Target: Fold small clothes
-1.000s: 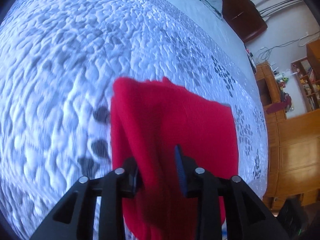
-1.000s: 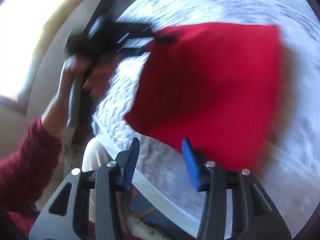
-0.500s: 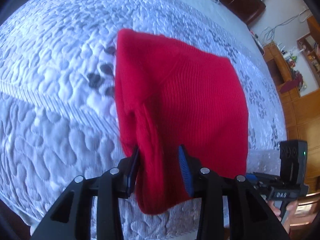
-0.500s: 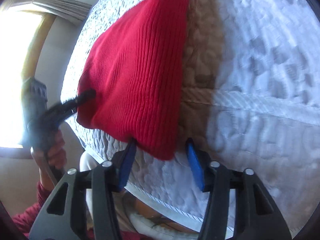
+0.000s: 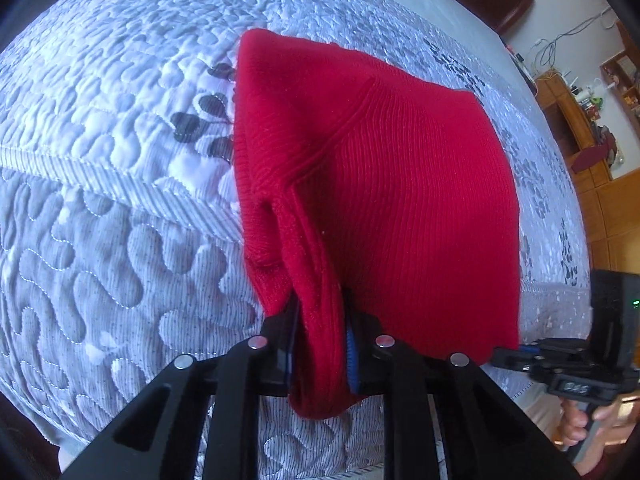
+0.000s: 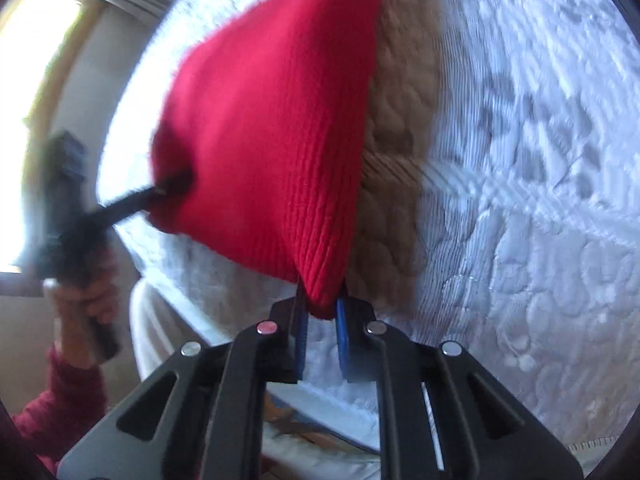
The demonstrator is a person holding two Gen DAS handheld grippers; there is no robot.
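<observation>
Bright daylight throughout. Blown-out window (image 6: 36, 120) at 9 o'clock in right wrist view. Right view motion-blurred, worst on hand (image 6: 86, 300) at 8 o'clock; left view sharp. Brownish shadow on quilt (image 6: 520, 160) beside red knit (image 6: 272, 120). Heavy fisheye bending, dark vignette at rims.

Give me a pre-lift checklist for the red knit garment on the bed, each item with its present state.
1. Left tongs on the red knit garment: ok, a thick bunch sits between the closing jaws.
2. Right tongs on the garment's near corner: ok, jaws closing on it.
3. Both holds on the same near edge: ok.
4. Number of layers in the left hold: cannot tell.
5. Far part resting flat on the quilted bed cover: ok in the left view.
6. Garment already folded square: not ok, the left side is bunched.
</observation>
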